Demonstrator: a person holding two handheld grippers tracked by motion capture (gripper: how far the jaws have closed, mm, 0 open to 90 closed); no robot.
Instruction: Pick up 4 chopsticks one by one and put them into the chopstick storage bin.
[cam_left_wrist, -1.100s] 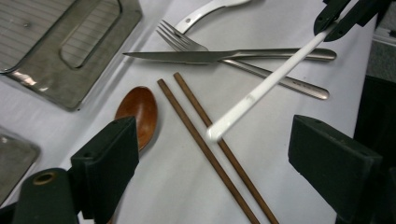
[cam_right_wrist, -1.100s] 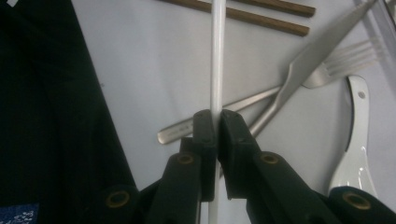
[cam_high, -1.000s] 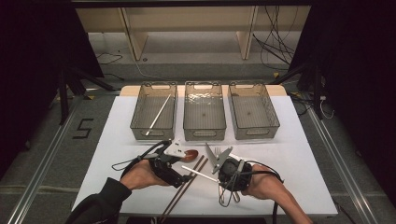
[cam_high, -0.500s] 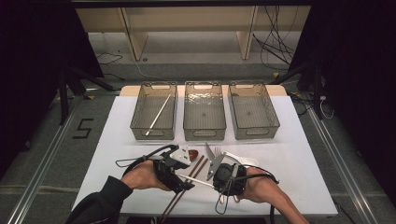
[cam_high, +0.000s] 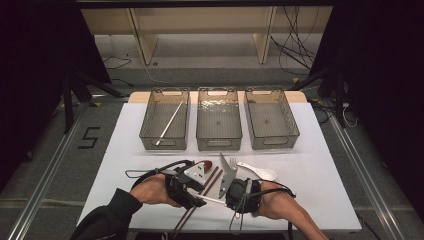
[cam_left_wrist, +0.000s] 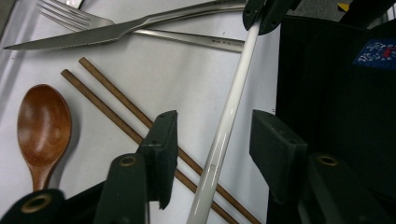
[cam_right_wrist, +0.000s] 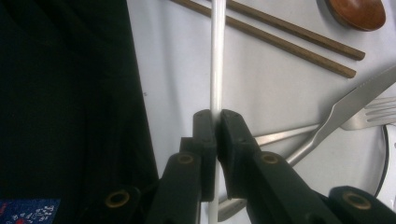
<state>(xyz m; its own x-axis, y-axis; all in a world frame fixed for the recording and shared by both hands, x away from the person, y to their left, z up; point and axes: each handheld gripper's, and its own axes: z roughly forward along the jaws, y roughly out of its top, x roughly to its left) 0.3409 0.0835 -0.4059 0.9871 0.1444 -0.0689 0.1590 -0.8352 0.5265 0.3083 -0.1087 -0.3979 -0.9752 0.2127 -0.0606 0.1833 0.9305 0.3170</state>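
A white chopstick (cam_left_wrist: 224, 135) runs up between the pads of my left gripper (cam_left_wrist: 215, 154), with a gap on each side. Those jaws have just been closing around it without touching. Its far end sits in the other gripper's black jaws at the top of the left gripper view. My right gripper (cam_right_wrist: 215, 126) is shut on the same white chopstick (cam_right_wrist: 217, 60). In the high view the left gripper (cam_high: 197, 197) and right gripper (cam_high: 229, 200) face each other near the table's front edge, with the white chopstick (cam_high: 212, 200) bridging them.
Two brown chopsticks (cam_high: 211, 180), a wooden spoon (cam_high: 205, 164), a knife (cam_high: 224, 162), a fork (cam_high: 233, 163) and a white spoon (cam_high: 260, 173) lie just beyond the grippers. Three clear bins stand behind: left (cam_high: 170, 91) holding another white chopstick (cam_high: 169, 122), middle (cam_high: 218, 90), right (cam_high: 265, 91).
The left gripper's jaws have narrowed around the white chopstick. Both hands have shifted slightly toward the near edge. The right gripper keeps its hold.
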